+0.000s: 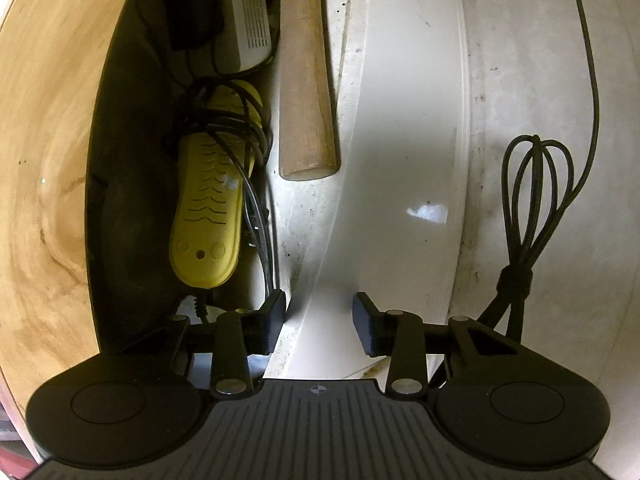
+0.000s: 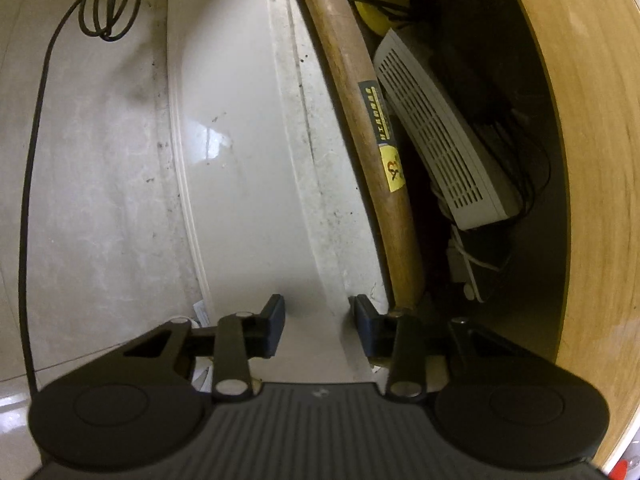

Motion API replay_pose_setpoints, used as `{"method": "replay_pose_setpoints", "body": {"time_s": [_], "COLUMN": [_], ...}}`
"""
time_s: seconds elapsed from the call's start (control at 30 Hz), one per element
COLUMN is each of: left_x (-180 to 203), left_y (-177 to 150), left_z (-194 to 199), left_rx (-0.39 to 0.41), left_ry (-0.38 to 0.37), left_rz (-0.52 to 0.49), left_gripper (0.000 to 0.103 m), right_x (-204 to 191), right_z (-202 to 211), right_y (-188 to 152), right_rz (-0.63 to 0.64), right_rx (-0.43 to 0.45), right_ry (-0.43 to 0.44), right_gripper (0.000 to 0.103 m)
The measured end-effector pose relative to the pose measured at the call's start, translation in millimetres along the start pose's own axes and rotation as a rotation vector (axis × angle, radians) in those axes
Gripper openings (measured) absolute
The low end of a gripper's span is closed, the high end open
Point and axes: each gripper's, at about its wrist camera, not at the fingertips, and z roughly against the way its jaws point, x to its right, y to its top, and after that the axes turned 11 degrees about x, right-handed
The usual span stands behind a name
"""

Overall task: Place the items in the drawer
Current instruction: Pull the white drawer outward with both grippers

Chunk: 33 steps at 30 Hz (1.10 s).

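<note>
I had both claws on the drawer front (image 1: 400, 140). My left claw (image 1: 320, 322) straddled its top edge, one finger inside the drawer (image 1: 128, 220) and one on the outer face. My right claw (image 2: 318, 326) gripped the same edge the same way. In each, the pads seemed to press on the panel, so I took both as clamped on it, a hold I judged fit for sliding the drawer shut. The front was smooth, glossy white with a rounded lip, speckled with grime along the inner rim. The items already lay inside. A hammer handle (image 1: 308, 80) of pale, round wood with a paper label lay just behind the front, running away to the far end. Left of it in my left view lay a yellow gadget (image 1: 208, 216), a ribbed, sole-shaped plastic thing tangled in thin black cords (image 1: 236, 128). Farther off sat a white box (image 1: 246, 12) with vent slots. A wood top (image 1: 44, 160) with bold grain overhung the drawer. Outside, a braided black cable (image 1: 532, 184) lay looped on the pale floor (image 1: 540, 80), well apart from the drawer.
</note>
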Motion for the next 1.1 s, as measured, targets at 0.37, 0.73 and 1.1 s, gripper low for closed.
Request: {"method": "replay_pose_setpoints", "body": {"time_s": [0.37, 0.73, 1.1], "left_x": [1.7, 14.7, 12.8], "left_y": [-2.4, -5.9, 7.0], "left_z": [6.5, 35.8, 52.1], "left_rx": [-0.01, -0.027, -0.043], "left_ry": [-0.004, -0.044, -0.158], "left_rz": [-0.001, 0.0, 0.048], "left_gripper": [0.035, 0.033, 0.033], "right_x": [-1.6, -6.3, -11.8], "right_z": [2.4, 25.8, 60.4], "right_y": [-0.1, -0.9, -2.7], "right_rz": [0.002, 0.0, -0.008], "right_rx": [0.001, -0.002, -0.01], "right_ry": [0.01, 0.08, 0.21], "right_gripper": [0.04, 0.036, 0.031]}}
